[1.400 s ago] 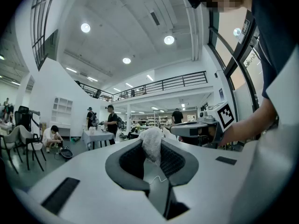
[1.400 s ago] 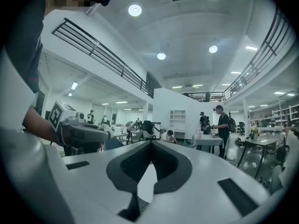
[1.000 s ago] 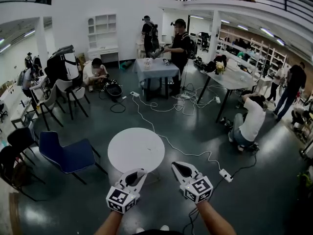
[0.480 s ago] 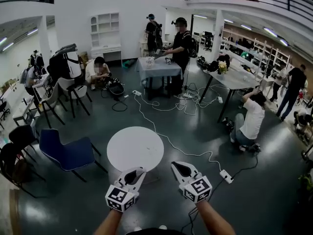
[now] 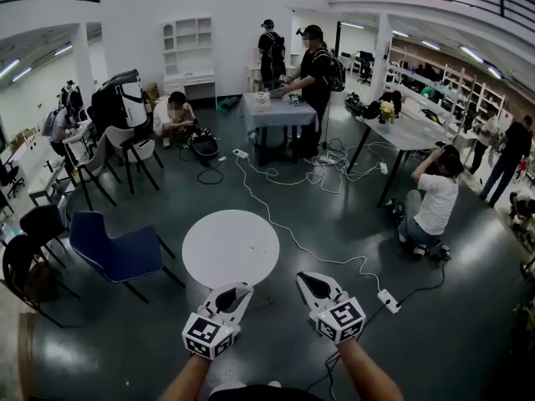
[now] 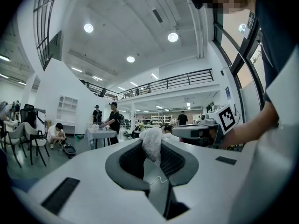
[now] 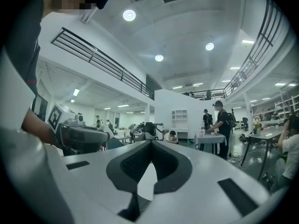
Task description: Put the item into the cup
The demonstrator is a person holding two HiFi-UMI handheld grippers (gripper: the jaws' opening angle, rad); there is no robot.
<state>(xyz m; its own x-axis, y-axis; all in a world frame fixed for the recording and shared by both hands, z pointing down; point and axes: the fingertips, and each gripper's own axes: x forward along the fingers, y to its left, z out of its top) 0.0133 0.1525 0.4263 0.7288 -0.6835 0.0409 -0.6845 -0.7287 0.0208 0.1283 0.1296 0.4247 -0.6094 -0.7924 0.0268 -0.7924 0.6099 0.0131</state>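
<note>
The floor [image 5: 451,324] of this big room is busy, with people sitting and bending low on it. If I walk with my eyes on my tongs, I think I could bump into one of them.

The round desk [image 5: 231,247] is right in front of me and its top looks bare. I see no cup on it. A far desk [image 5: 280,112] with a grey cloth has small things on it, too small for me to name. So I might go to the wrong place and have nowhere to drop the item.

The blue chair [image 5: 117,256] stands near the round desk, on my left. My left arm could knock it if I swing wide.

A white cable [image 5: 288,239] runs over the floor past the round desk to a plug strip [image 5: 386,298] on my right. My foot could catch on it, and a trip would shake everything.

My right tongs [image 5: 311,287] are pressed together with nothing in them. They sit near my left tongs [image 5: 229,296], and the two could clash.

My left tongs pinch the item [image 6: 152,143], a soft, white, crumpled thing. It sticks up past the tips, and a thin thread [image 6: 158,180] lies below it. I think only its lower part is pinched. A bump or a loose squeeze could let it slip out before any cup is near.
</note>
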